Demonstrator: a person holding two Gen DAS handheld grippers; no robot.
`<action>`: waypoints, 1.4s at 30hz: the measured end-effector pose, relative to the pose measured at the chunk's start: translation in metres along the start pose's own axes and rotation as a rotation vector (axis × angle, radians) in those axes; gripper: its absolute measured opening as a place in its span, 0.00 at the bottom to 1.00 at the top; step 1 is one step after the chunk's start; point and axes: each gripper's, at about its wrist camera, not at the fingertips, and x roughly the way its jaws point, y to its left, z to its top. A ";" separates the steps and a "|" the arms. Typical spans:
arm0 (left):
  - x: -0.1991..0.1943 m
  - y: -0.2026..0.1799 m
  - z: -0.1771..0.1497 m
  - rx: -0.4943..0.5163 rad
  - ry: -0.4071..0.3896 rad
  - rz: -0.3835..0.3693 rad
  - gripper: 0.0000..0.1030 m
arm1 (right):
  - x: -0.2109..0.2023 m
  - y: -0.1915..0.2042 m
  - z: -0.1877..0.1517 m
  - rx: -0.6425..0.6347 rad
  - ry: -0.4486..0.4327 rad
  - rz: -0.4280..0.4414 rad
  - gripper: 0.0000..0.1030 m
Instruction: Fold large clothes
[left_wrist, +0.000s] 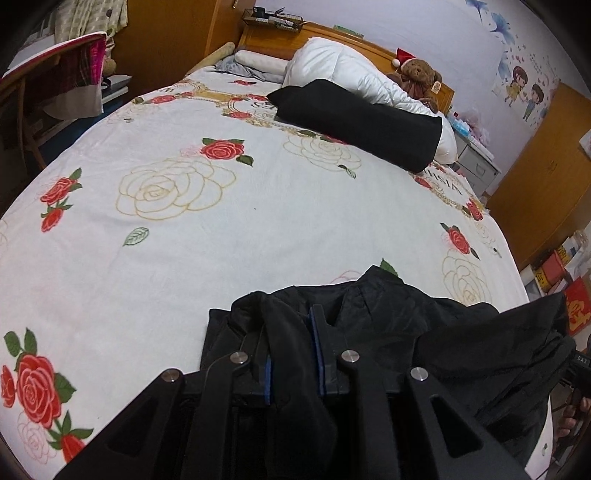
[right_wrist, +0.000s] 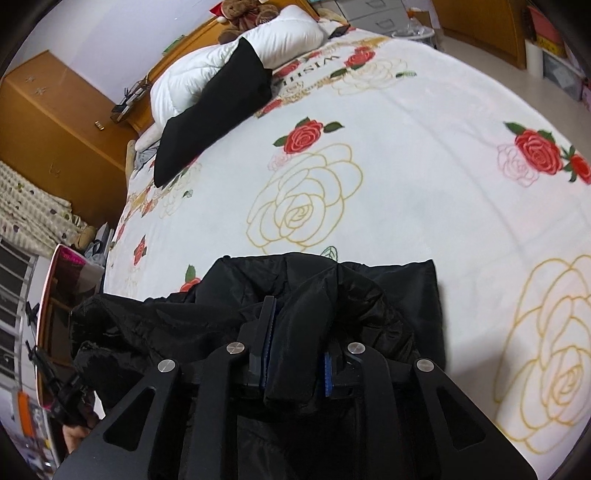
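We see the left tongs (left_wrist: 291, 343) clenched on a thick fold of a black, slightly shiny, quilted garment (left_wrist: 388, 325), the fabric pinched between their blue-padded fingers (left_wrist: 318, 347). The right tongs (right_wrist: 295, 347) likewise grip a bunched fold of the same black garment (right_wrist: 332, 291), cloth filling the gap between their fingers (right_wrist: 267, 332).

From both tongs the garment spreads forward and lies crumpled on the near edge of a bed covered with a white blanket printed with red roses and gold-outlined flowers (left_wrist: 221, 206). To the right of the left tongs a loose part of the garment hangs off toward the other tool, where part of a person's hand (left_wrist: 569, 417) shows at the edge. In the right view that same hanging part lies to the left of the tongs.

Well beyond the tongs, near the head of the bed, a long black folded cloth (left_wrist: 362, 122) rests against a puffy white duvet (left_wrist: 343, 70). Behind these sits a brown teddy bear in a red Santa hat (left_wrist: 417, 74) against the wooden headboard (left_wrist: 321, 31).
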 end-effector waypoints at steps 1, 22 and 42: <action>0.003 0.001 0.001 -0.003 0.003 -0.001 0.21 | 0.002 -0.001 0.000 0.007 0.002 0.003 0.21; -0.085 0.009 0.030 -0.069 -0.138 -0.153 0.81 | -0.081 0.033 0.011 -0.079 -0.193 0.133 0.74; 0.045 -0.065 -0.010 0.259 -0.038 0.008 0.82 | 0.071 0.047 -0.005 -0.384 -0.084 -0.231 0.74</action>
